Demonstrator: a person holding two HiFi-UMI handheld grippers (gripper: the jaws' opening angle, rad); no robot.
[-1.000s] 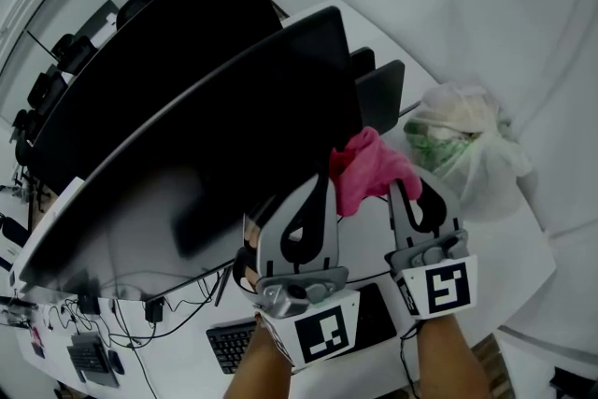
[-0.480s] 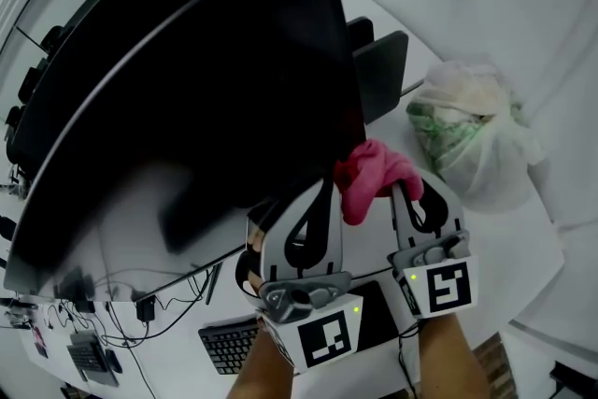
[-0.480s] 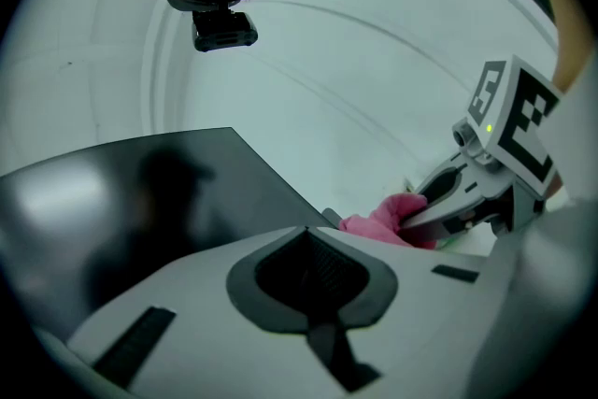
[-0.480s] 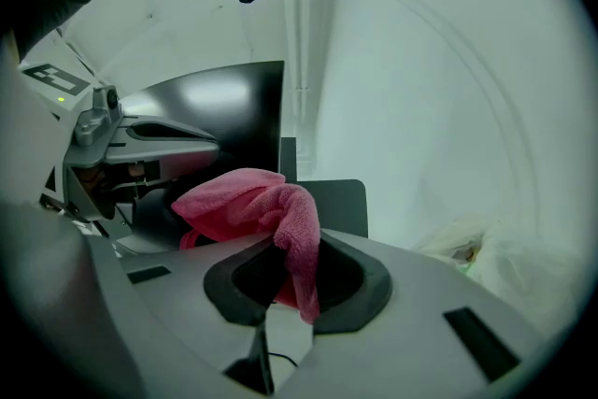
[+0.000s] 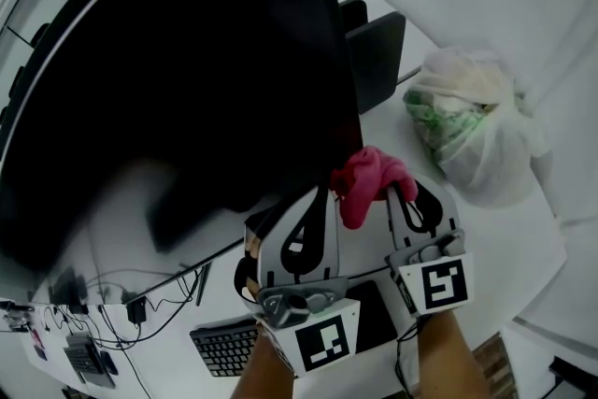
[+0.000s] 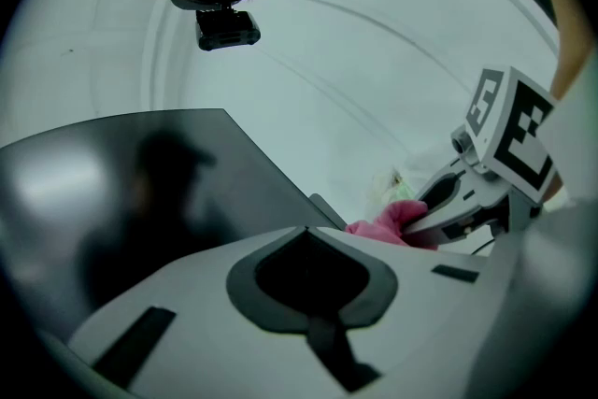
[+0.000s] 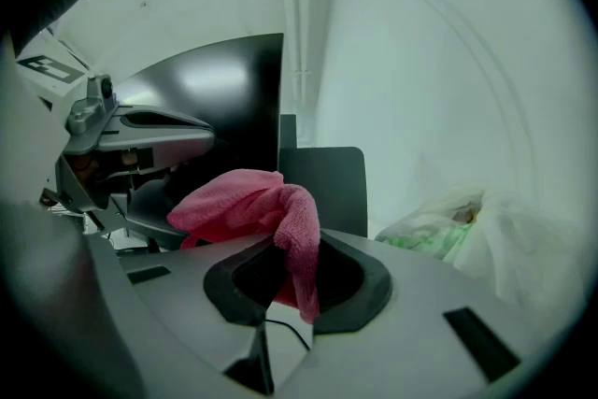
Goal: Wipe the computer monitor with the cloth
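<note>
The pink cloth (image 7: 248, 206) is bunched into a loose wad and clamped between the fingers of the right gripper (image 7: 285, 248). One fold hangs down through the dark opening between those fingers, and the rest stands above their tips. In the head view the cloth sits at the lower right corner of the computer monitor (image 5: 187, 61). No view confirms contact between the cloth and the screen.

The monitor is wide, dark and unlit, and it fills the upper left of the head view. Its glossy face carries dull reflections.

The left gripper (image 5: 322, 196) is positioned just beside the right gripper, to its left, below the lower edge of the monitor. Its fingers are closed together with nothing between them.

A smaller dark panel (image 5: 376, 59) stands behind the right edge of the monitor. A translucent plastic bag (image 5: 472, 126) with green and white contents rests on the white worktop (image 5: 509, 248), to the right of the cloth and apart from it. A black keyboard (image 5: 227, 346) lies on the worktop below the monitor, near the left gripper's marker cube. Thin cables (image 5: 140, 290) run across the worktop under the left part of the monitor.
</note>
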